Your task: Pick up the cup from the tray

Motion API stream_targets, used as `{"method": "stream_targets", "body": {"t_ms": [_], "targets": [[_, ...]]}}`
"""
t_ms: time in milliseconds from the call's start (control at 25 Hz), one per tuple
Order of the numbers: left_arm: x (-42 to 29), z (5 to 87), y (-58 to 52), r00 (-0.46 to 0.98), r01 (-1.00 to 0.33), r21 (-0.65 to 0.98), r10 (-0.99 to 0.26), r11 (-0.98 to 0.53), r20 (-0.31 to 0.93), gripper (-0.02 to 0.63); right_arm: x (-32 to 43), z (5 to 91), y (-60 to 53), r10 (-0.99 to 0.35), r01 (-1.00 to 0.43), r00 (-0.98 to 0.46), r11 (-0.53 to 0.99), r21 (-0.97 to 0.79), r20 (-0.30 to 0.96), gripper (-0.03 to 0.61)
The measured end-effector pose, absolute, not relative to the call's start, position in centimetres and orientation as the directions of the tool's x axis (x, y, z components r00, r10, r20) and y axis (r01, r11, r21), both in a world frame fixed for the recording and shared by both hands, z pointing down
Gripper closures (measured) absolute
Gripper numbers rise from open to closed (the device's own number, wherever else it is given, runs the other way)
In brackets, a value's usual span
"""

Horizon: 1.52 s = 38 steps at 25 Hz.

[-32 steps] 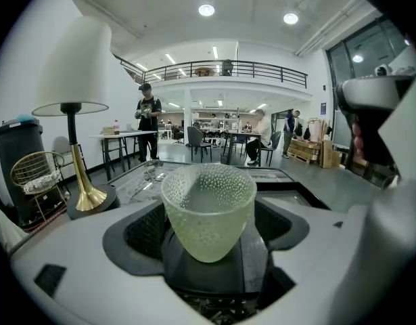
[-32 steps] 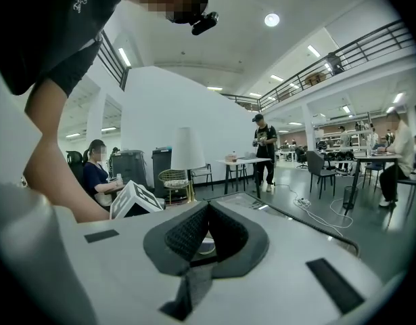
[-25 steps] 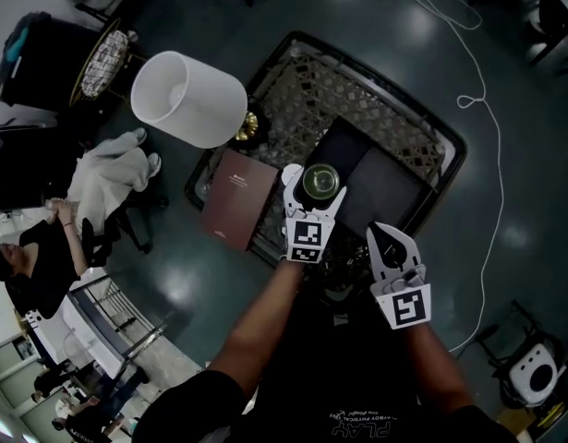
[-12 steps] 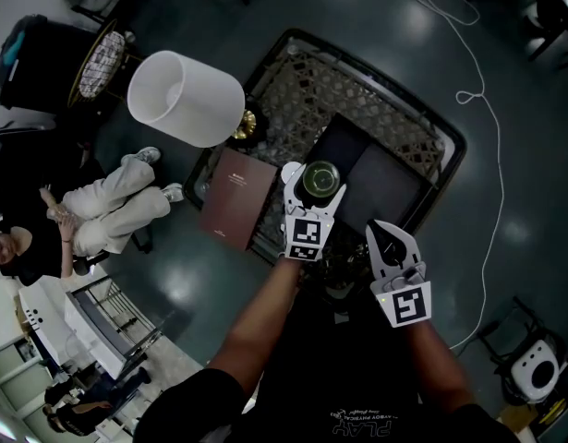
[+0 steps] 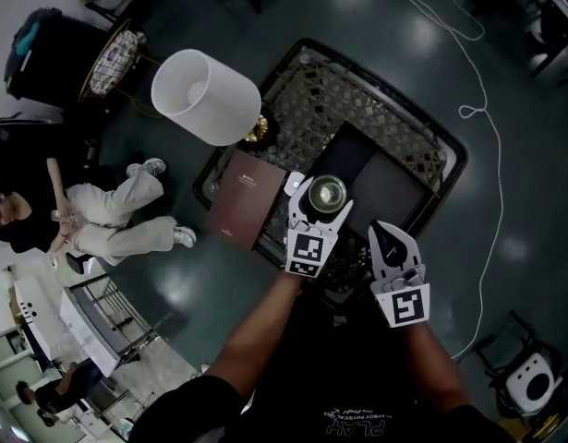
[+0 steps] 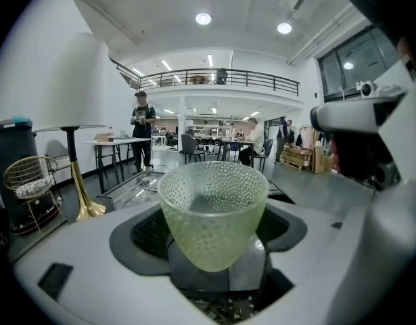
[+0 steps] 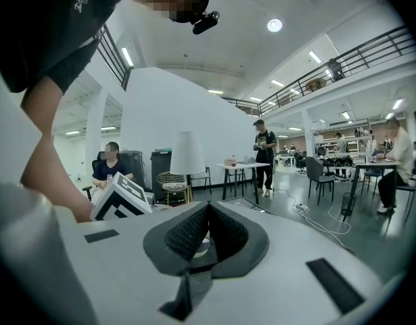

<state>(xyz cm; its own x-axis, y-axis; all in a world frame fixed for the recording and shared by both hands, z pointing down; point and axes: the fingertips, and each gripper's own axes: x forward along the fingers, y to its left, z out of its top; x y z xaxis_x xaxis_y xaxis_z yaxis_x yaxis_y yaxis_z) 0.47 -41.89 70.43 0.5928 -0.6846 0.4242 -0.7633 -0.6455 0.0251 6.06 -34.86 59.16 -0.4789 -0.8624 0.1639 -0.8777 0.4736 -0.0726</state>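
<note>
Left gripper [image 5: 322, 199]: jaws have just been closing and clamp the cup [image 6: 213, 208] (pale green, dimpled glass) low on its body, rim up. The cup is over the dark tray [image 5: 399, 192] on the woven table [image 5: 357, 100]. Whether its base is clear of the tray cannot be judged from the head view. Right gripper [image 7: 208, 229]: jaws together, nothing between them, beside the left.

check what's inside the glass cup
The cup looks empty. From above in the head view, and through its dimpled greenish wall, no liquid or object shows. The very bottom cannot be made out, because the textured glass blurs it.
</note>
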Motion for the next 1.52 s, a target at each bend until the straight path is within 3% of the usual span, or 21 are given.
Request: {"method": "stream_targets", "body": {"t_ms": [440,920,1520], "targets": [[-0.2,62.7,-37.4,0.646,-0.717,-0.019,-0.675,-0.696,0.357,0.236,4.4,56.7,-32.6,-0.825,-0.834,-0.55,0.552,-0.028,0.129,0.568],[-1.4,54.8,-35.2,0.641,-0.746,-0.018,-0.725,-0.666,0.252,0.236,5.0,53.3,-31.8,-0.854,-0.858,-0.513,0.514,-0.003,0.084,0.568],[-0.7,53.1,-35.0,0.643,-0.749,-0.016,-0.733,-0.663,0.222,0.235,6.1,50.5,-34.1,-0.87,-0.87,-0.492,0.492,0.034,0.027,0.568]]}}
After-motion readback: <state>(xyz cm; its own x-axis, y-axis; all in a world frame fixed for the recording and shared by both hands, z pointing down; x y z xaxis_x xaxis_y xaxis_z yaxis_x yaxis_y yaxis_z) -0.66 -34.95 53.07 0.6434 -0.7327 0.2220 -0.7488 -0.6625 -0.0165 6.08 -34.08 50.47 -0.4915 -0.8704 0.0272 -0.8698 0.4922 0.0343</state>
